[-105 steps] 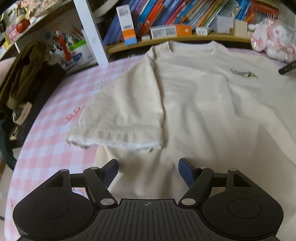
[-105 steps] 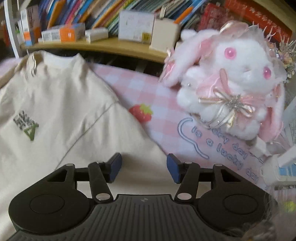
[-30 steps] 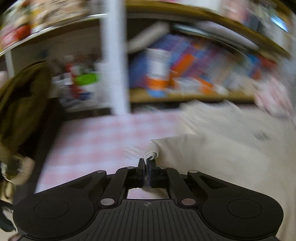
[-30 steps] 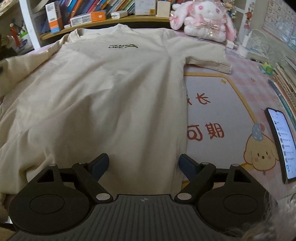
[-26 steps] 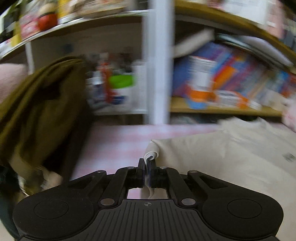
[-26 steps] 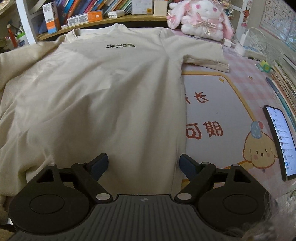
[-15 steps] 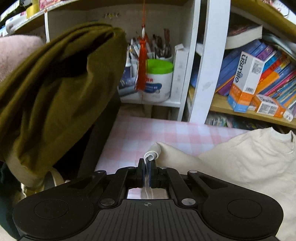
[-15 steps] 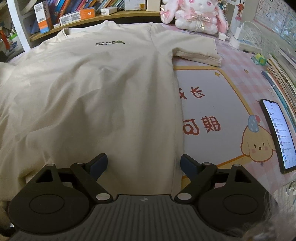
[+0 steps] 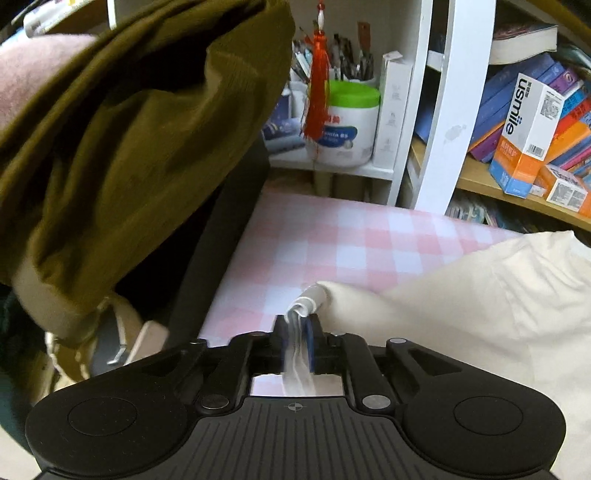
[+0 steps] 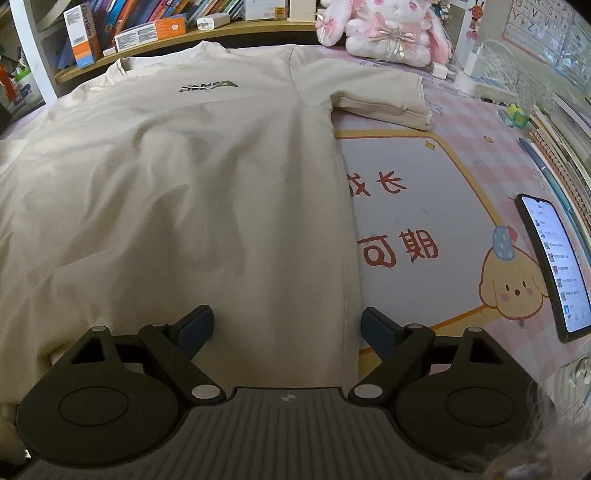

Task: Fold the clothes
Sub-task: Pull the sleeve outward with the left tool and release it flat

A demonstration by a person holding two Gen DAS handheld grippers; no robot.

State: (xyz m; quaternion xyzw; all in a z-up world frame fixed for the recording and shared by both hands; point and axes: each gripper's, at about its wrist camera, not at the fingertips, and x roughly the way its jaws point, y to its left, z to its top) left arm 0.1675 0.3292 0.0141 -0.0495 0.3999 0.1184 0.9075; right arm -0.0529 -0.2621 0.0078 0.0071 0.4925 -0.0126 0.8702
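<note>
A cream T-shirt [image 10: 192, 177] lies flat, front up, on the pink checked table [image 9: 332, 236]. Its right sleeve [image 10: 388, 99] is spread out to the side. The left sleeve [image 9: 461, 295] is drawn out toward the table's left edge. Its white rolled hem [image 9: 308, 301] sits between the jaws of my left gripper [image 9: 295, 332], which are opening, so the pads have eased off the cloth. My right gripper [image 10: 286, 326] hovers open over the shirt's lower right side seam, with nothing pinched.
An olive garment [image 9: 129, 129] hangs over a dark chair just left of the table edge. A white shelf post [image 9: 443, 110], a green-lidded jar [image 9: 347, 122] and books stand behind. A phone [image 10: 554, 258], a cartoon mat [image 10: 424, 206] and a plush rabbit [image 10: 384, 29] lie to the right.
My left gripper carried the sleeve hem leftward to the table's edge, lowered it, and its jaws have parted slightly. The right gripper has stayed open over the shirt's lower edge.
</note>
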